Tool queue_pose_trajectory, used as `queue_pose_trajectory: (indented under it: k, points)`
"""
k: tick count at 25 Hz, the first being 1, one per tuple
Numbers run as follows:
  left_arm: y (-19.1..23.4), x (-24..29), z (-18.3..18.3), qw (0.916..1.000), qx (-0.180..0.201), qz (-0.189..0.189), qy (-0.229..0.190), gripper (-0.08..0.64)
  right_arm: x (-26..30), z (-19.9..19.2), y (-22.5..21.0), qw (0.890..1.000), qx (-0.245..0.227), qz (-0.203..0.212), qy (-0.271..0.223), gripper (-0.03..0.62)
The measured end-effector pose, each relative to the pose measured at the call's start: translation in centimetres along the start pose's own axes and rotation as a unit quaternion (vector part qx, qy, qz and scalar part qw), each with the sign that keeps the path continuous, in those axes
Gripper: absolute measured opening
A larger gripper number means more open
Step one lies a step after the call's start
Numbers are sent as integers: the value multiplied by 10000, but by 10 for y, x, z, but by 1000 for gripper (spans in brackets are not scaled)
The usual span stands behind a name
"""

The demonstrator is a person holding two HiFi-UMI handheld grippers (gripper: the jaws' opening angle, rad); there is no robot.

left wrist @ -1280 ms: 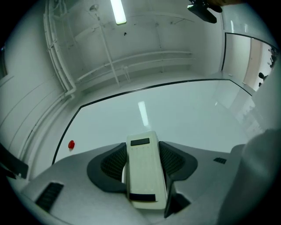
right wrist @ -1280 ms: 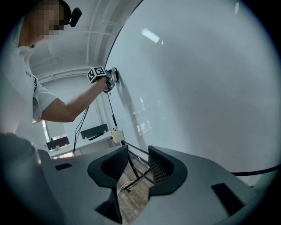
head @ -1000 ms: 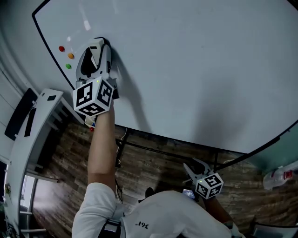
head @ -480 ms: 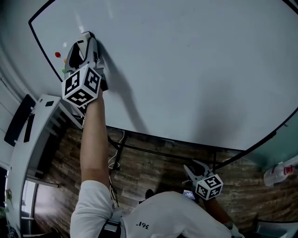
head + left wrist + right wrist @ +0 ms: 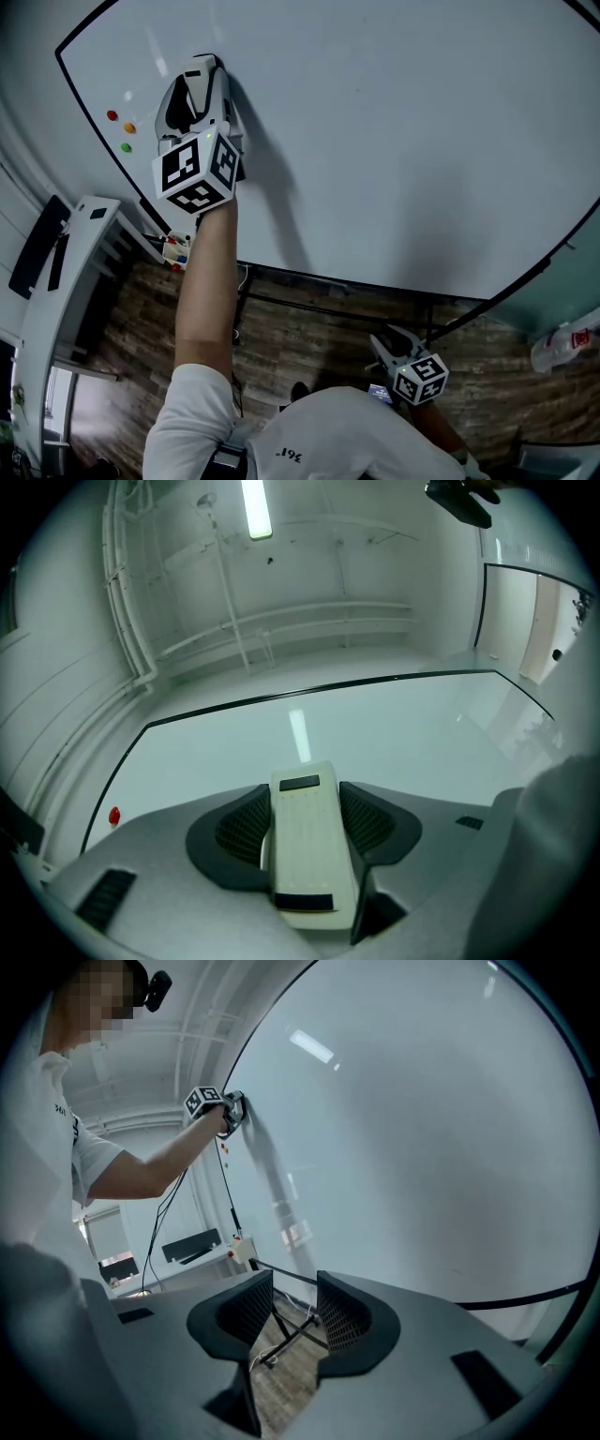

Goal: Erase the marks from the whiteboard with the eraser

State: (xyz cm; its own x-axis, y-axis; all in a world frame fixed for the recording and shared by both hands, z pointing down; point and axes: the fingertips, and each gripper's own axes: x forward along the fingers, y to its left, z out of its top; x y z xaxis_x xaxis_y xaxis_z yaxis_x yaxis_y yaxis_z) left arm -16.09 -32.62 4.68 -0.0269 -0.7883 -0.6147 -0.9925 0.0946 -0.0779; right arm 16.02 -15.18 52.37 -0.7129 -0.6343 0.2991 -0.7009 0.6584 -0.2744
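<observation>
Left gripper point(image 5: 302, 808) clamps eraser point(image 5: 305, 874) lengthwise along jaws, seemingly against whiteboard point(image 5: 394, 141) near its left edge; right gripper point(image 5: 286, 1314) narrowly parted, empty, well apart.

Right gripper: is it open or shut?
Open. The right gripper has a gap between its jaws, with only the floor showing through.

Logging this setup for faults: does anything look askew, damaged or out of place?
Nothing stands out. The left tool grips the eraser squarely at the whiteboard, which looks intact; the right tool hangs open and empty.
</observation>
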Motion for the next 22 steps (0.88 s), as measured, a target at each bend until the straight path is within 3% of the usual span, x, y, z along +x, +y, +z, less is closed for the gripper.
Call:
queue_pose_trajectory:
  k: [22]
  points:
    - [-209, -14, 39, 9960, -329, -712, -429, 239, -74, -19, -50, 9993, 179, -315, -130, 161]
